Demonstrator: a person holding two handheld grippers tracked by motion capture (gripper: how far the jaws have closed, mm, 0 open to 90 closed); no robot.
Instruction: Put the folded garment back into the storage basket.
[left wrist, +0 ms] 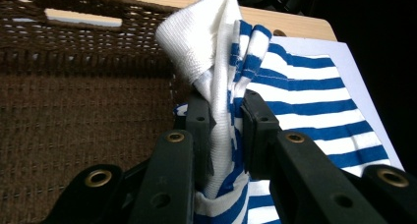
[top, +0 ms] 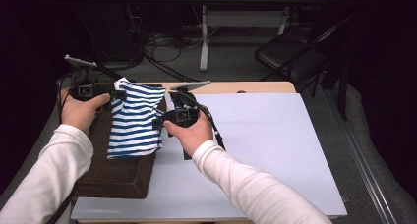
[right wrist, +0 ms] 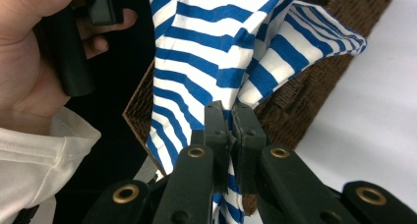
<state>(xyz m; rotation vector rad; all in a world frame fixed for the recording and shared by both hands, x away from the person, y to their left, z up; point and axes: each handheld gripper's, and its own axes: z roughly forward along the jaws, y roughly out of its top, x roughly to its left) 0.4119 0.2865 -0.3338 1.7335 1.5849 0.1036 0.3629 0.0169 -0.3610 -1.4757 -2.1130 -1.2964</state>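
A person holds a blue-and-white striped cotton garment (top: 134,120) up between two grippers, above a dark brown woven wicker basket (top: 115,172) at the left of the white-covered tabletop (top: 275,145). The left gripper (left wrist: 227,117) pinches the garment's white-lined upper edge between its jaws. The right gripper (right wrist: 230,117) has its jaws pressed together on a fold of striped cloth. The garment hangs down into the basket.
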